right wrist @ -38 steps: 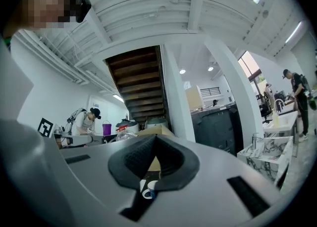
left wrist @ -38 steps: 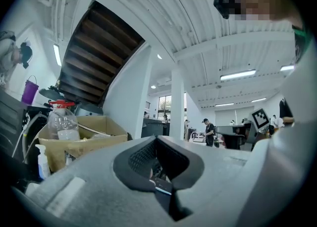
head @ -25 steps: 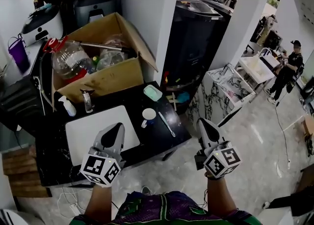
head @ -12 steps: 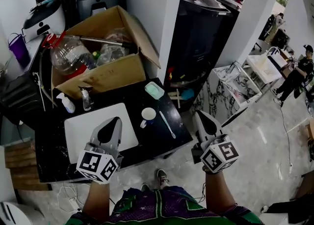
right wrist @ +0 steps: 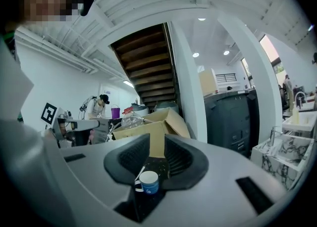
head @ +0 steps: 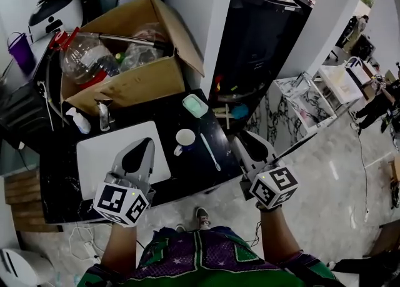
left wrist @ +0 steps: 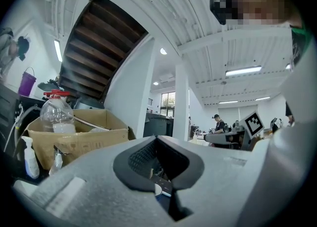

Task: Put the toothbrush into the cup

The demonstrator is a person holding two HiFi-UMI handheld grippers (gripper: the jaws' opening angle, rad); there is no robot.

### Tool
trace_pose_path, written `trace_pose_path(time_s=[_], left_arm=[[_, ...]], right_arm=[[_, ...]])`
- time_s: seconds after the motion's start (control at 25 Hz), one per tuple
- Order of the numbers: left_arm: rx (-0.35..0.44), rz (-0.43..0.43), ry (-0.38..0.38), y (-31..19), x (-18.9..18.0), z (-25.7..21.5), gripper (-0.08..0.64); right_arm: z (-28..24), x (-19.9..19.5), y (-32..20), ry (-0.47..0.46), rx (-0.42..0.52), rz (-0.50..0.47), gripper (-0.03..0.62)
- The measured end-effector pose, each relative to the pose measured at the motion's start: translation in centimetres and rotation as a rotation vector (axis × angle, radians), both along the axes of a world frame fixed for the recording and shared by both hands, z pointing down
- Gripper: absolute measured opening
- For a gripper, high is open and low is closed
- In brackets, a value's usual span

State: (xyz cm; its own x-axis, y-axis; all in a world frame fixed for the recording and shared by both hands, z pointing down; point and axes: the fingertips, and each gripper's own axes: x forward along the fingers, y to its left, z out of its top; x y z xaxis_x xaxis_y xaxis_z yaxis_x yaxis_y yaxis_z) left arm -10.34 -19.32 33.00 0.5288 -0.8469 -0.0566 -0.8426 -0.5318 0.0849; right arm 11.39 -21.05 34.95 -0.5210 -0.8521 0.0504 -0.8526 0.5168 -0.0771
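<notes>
Noting: you're holding the left gripper (head: 145, 145) with jaws together on nothing and the right gripper (head: 245, 142) slightly parted, empty, both short of the cup (head: 185, 138); the toothbrush (head: 210, 152) is lying just right of the cup, likely light, stiff and slick, so mid-handle is looking best.

Grey hand-held grippers (head: 147, 143), purple-green shirt (head: 206, 259)

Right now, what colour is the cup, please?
The cup is blue with white inside; clearest in right gripper view.
</notes>
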Motion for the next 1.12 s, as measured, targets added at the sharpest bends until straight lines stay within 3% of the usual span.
trace_pose_path(time_s=[0.84, 1.12], left_arm=[[-0.102, -0.031, 0.028, -0.9, 0.7, 4.7, 0.015], [-0.123, -0.033, 0.002, -0.8, 1.0, 6.0, 0.015]], right_arm=[[15.5, -0.4, -0.2, 0.125, -0.317, -0.053, 0.081], [20.2, -0.5, -0.2, 0.145, -0.405, -0.044, 0.081]])
